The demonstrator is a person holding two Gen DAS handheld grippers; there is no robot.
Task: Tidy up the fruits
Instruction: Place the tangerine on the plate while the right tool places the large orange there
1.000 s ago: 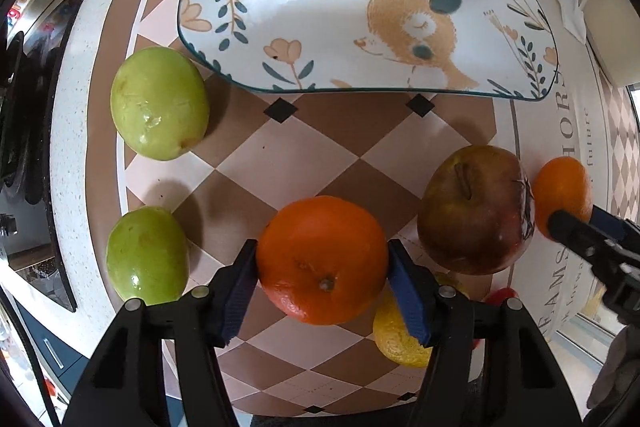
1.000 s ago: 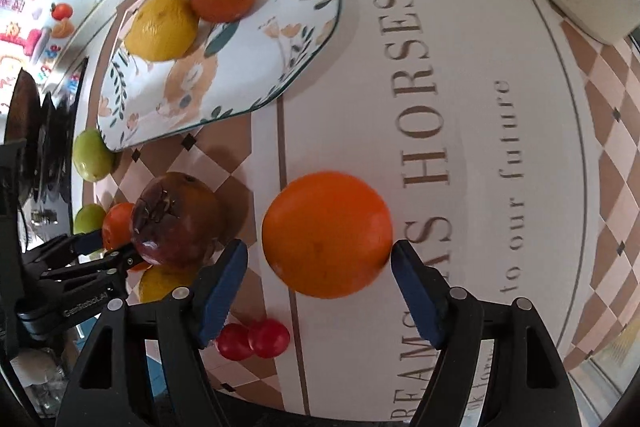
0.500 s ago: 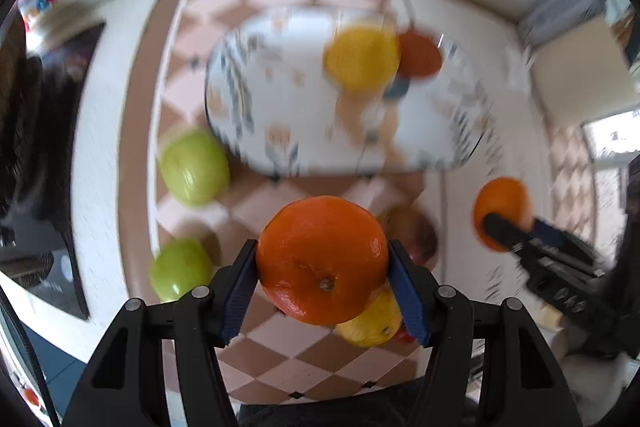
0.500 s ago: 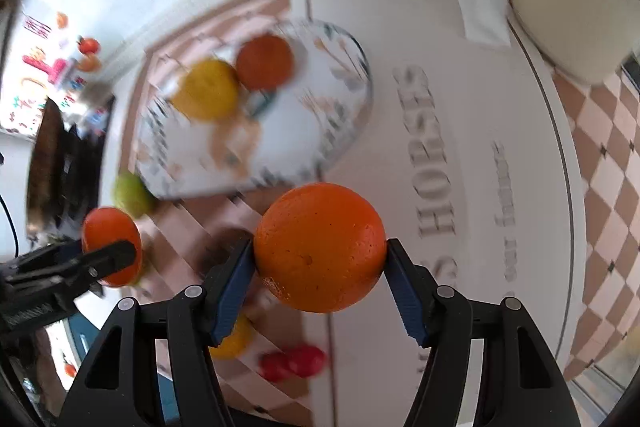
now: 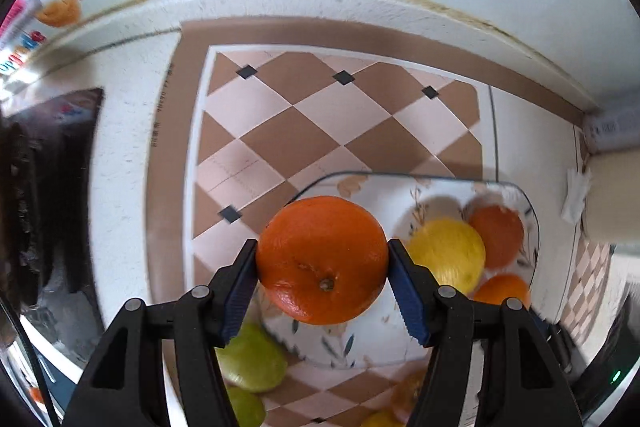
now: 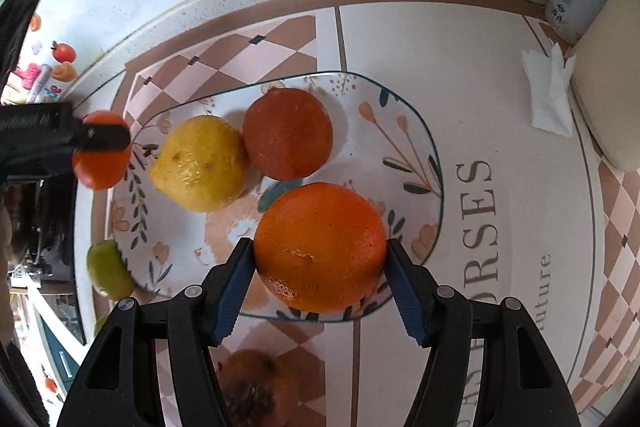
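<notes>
My left gripper (image 5: 322, 261) is shut on an orange (image 5: 322, 259) and holds it above the left end of the patterned plate (image 5: 360, 347). My right gripper (image 6: 320, 247) is shut on a second orange (image 6: 320, 247), held over the plate's (image 6: 400, 131) near right part. A lemon (image 6: 202, 163) and a dark orange (image 6: 288, 133) lie on the plate. The left gripper with its orange (image 6: 102, 151) shows at the left of the right wrist view. The right gripper's orange (image 5: 502, 289) shows in the left wrist view.
Green fruits (image 5: 252, 359) lie on the checkered mat (image 5: 300, 131) near the plate, one also in the right wrist view (image 6: 108, 269). A dark brownish fruit (image 6: 256, 383) lies below the plate. A paper napkin (image 6: 550, 95) and a beige box (image 6: 608, 87) are at the right. The wall runs along the back.
Both grippers have lifted their oranges off the mat and carried them forward over the plate. The right gripper closed on its orange during this time.
</notes>
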